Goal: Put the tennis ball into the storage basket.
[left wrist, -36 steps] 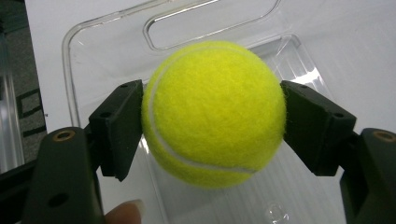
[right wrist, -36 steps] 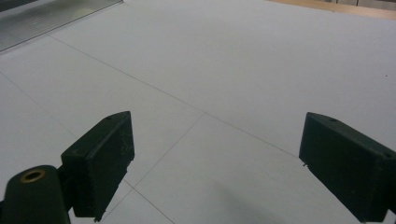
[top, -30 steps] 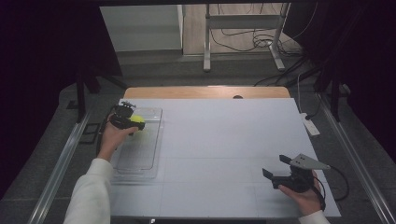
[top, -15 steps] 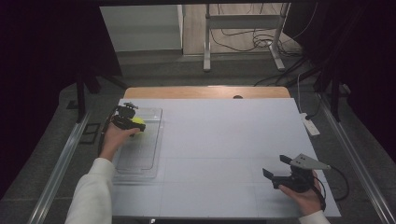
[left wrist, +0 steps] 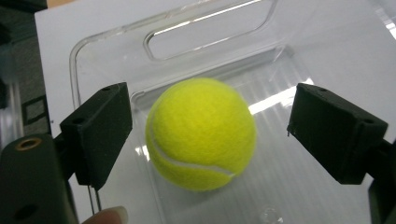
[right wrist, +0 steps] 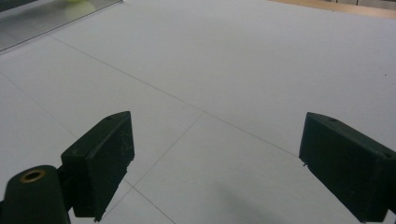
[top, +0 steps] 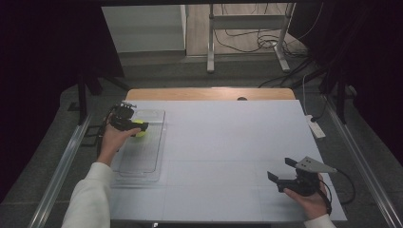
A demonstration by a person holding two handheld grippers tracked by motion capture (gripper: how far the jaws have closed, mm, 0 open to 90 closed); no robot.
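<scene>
- While your left gripper (left wrist: 205,135) sits over the far end of the clear plastic tray (top: 157,142), its jaws have just been opening and now stand apart, with the tennis ball (left wrist: 201,133) between them.
- Neither pad presses the ball: in the left gripper view a gap shows on the right side, and the left pad stands just beside the ball's edge; whether it still grazes the felt I cannot tell.
- The tennis ball rests on the tray floor, near the end wall with the slot handle (left wrist: 210,28). From the high view the ball (top: 139,128) lies in the tray's far portion, just beyond your left hand (top: 114,137).
- The tray lies lengthwise along the left side of the white table (top: 228,142), with its far end toward the wooden strip (top: 209,93).
- Your right gripper (top: 281,172) is held near the table's near right corner, well apart from the tray. Its jaws stand wide apart over bare table surface, with nothing between them.
- Your right hand (top: 309,197) holds that gripper from below, with its cable (top: 344,187) trailing off to the right.
</scene>
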